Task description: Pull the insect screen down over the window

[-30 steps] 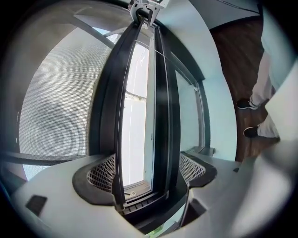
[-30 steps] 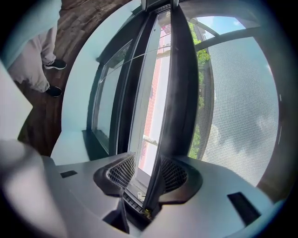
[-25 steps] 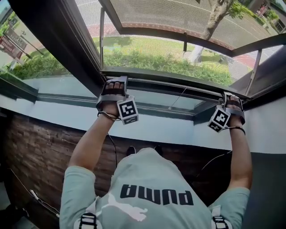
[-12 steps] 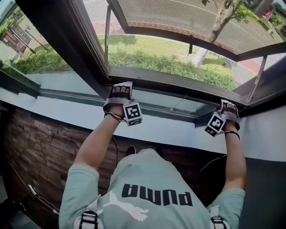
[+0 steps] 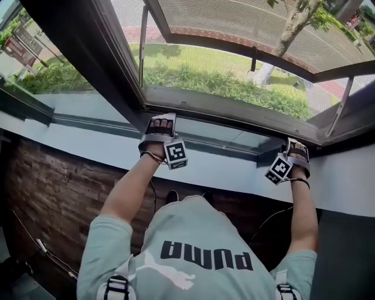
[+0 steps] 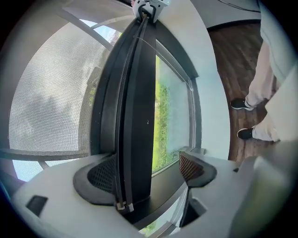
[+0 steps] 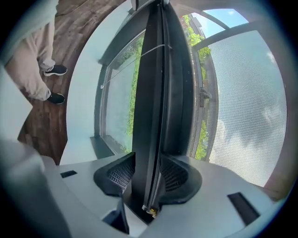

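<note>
Left tongs (image 5: 159, 124) straddle the bottom bar (image 5: 234, 111) of the insect screen (image 5: 234, 17) with one pad off it, and the right tongs (image 5: 297, 147) pinch it tight. The bar lies across mid-frame near the sill (image 5: 222, 167), so the pull looks almost finished, needing one last even push down.

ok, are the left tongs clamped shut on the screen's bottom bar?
No: the left gripper view shows the left tongs open, one pad standing clear of the screen bar with a gap between.
</note>
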Tool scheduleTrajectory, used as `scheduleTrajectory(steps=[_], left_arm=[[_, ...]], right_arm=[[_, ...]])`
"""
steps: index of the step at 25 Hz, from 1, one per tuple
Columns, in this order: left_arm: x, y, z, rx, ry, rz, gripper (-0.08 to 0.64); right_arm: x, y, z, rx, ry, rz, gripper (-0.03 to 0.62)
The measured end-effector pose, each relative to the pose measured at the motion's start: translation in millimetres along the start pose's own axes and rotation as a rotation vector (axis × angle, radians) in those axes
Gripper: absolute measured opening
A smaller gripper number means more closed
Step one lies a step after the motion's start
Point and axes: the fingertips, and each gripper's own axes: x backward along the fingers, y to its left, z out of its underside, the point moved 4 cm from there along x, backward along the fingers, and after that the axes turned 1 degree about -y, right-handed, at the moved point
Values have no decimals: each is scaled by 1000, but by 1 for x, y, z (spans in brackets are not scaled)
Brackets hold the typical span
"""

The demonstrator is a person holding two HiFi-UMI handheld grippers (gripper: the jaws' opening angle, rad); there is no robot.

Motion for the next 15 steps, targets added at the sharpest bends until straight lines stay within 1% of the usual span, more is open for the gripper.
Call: scheduleTrajectory(steps=[2, 4, 6, 8, 10, 12, 14, 15], left_arm=[[1, 0, -2, 23, -10, 11, 420], [-1, -3, -1, 22, -2, 11, 420], [-6, -7, 0, 7, 13, -13, 420], [-8, -6, 0, 13, 11, -39, 420], [-7, -4, -3, 52, -18, -64, 420], [-8, -4, -5, 86, -41, -84, 420], [-9, -5, -7, 103, -54, -106, 419], [-9, -4, -7, 99, -53, -128, 419]], right_arm=[[-2, 0, -1, 2, 1, 6, 170], [-5, 4, -4, 5, 7, 11, 170], [-7, 7, -5, -3, 13, 28, 170], [-8, 6, -4, -6, 16, 54, 170], [-8, 6, -4, -6, 23, 83, 170], [-9, 6, -7, -30, 24, 123, 170], [-10, 8, -9, -74, 20, 163, 170], [-12, 11, -9, -89, 23, 184, 170]])
